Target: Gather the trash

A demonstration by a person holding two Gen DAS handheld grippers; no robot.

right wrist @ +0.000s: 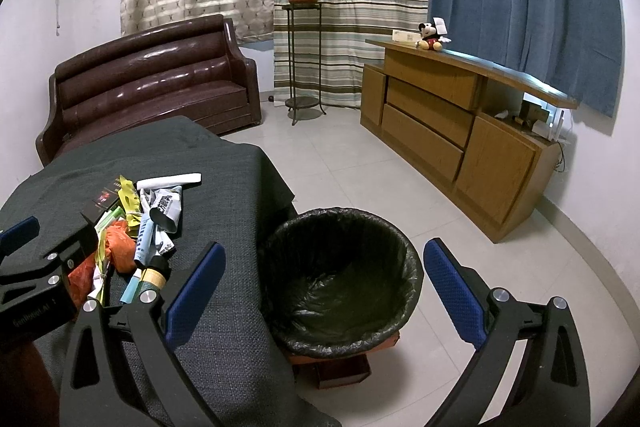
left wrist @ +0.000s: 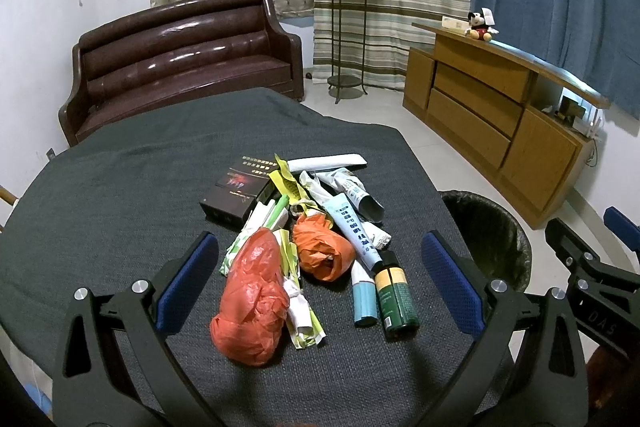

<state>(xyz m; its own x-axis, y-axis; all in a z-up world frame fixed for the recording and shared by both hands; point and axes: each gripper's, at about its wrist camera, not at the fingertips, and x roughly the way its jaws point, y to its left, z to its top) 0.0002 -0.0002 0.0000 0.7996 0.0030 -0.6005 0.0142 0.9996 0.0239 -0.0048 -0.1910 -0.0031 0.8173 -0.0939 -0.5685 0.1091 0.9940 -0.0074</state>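
A pile of trash lies on the grey-clothed table (left wrist: 100, 195): two crumpled orange bags (left wrist: 252, 299) (left wrist: 322, 247), a green spray can (left wrist: 394, 295), a small blue tube (left wrist: 363, 297), a long light-blue tube (left wrist: 354, 227), paper wrappers (left wrist: 348, 191) and a black box (left wrist: 234, 193). My left gripper (left wrist: 320, 279) is open and empty, its jaws standing either side of the near end of the pile. My right gripper (right wrist: 324, 287) is open and empty above the bin (right wrist: 340, 279), which is lined with a black bag and stands on the floor at the table's right edge. The pile also shows in the right wrist view (right wrist: 148, 223).
A brown leather sofa (left wrist: 180, 59) stands behind the table. A wooden sideboard (right wrist: 460, 131) lines the right wall, with a plush toy (right wrist: 430, 37) on top. A plant stand (right wrist: 302, 59) is by the curtains. Tiled floor (right wrist: 360, 179) lies between table and sideboard.
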